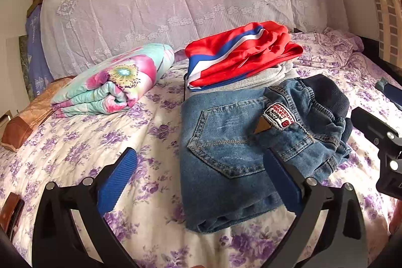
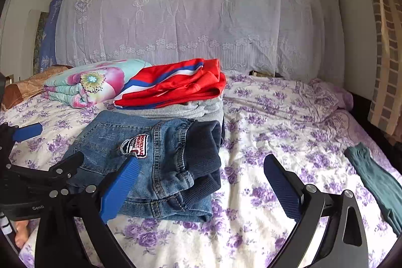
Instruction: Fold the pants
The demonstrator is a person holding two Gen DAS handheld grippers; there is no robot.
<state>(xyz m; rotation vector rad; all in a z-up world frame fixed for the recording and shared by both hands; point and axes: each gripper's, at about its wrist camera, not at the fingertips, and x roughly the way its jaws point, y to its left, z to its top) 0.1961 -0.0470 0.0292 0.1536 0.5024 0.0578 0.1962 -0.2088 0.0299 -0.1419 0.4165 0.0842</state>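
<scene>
Folded blue jeans with a sewn patch and a dark ribbed waistband lie on the flowered bed sheet. My left gripper is open just in front of them. Its right blue pad overlaps the jeans in the picture, its left pad is over bare sheet, and nothing is pinched. In the right wrist view the jeans lie left of centre. My right gripper is open at their waistband end, its left pad before the denim and its right pad over the sheet. Each gripper shows at the edge of the other's view.
Behind the jeans a red garment with blue and white stripes rests on a grey one. A rolled flowered quilt and a brown pillow lie to the left. A teal garment lies right. A lace-covered headboard stands behind.
</scene>
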